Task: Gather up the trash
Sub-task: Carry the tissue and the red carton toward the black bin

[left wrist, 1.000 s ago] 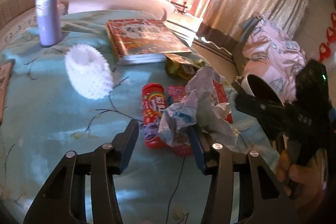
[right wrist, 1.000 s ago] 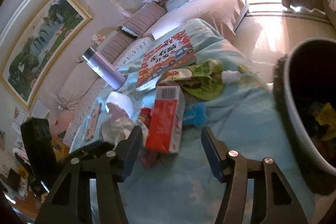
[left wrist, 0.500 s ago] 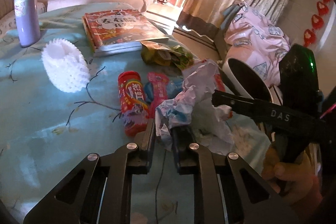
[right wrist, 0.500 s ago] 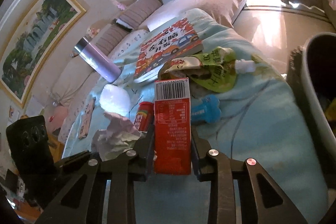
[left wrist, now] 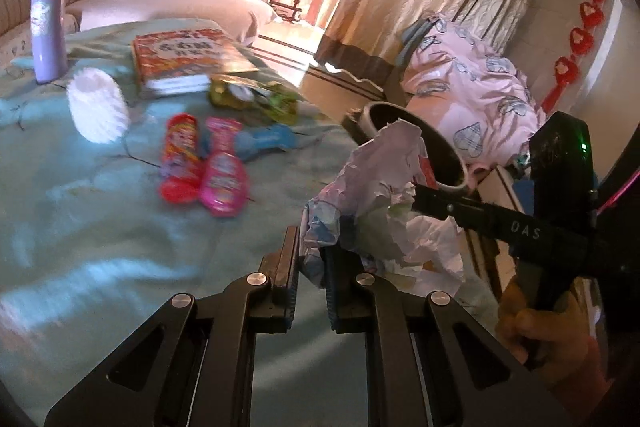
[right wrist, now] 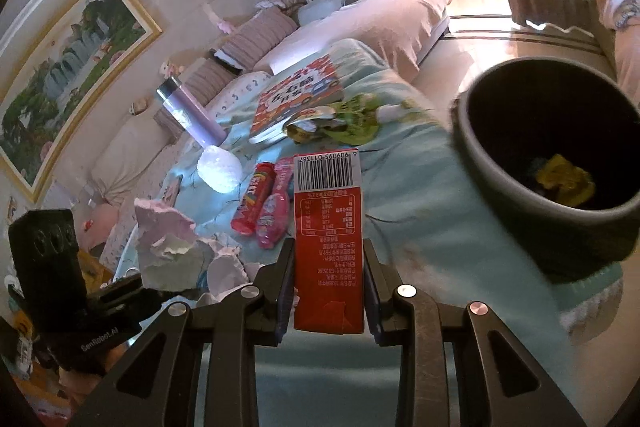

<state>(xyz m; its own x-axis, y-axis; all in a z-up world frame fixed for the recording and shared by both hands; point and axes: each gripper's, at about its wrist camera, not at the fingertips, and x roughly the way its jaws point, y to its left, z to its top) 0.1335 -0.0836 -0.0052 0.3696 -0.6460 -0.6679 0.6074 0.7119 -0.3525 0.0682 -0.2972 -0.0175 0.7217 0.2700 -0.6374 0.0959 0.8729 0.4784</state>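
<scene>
the left gripper (left wrist: pixel 312 259) pinches crumpled paper (left wrist: pixel 376 187); the right gripper (right wrist: pixel 328 279) clamps a red carton (right wrist: pixel 329 227), both lifted clear for dropping into the bin (right wrist: pixel 552 211).

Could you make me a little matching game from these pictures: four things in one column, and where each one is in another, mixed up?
Things:
1. red carton
2. crumpled paper
3. purple flask
4. yellow wrapper

Places:
A. lying inside the dark bin
B. standing upright at the far end of the blue cloth
C. clamped in the right gripper
D. pinched in the left gripper

Pairs: 1-C, 2-D, 3-B, 4-A
</scene>
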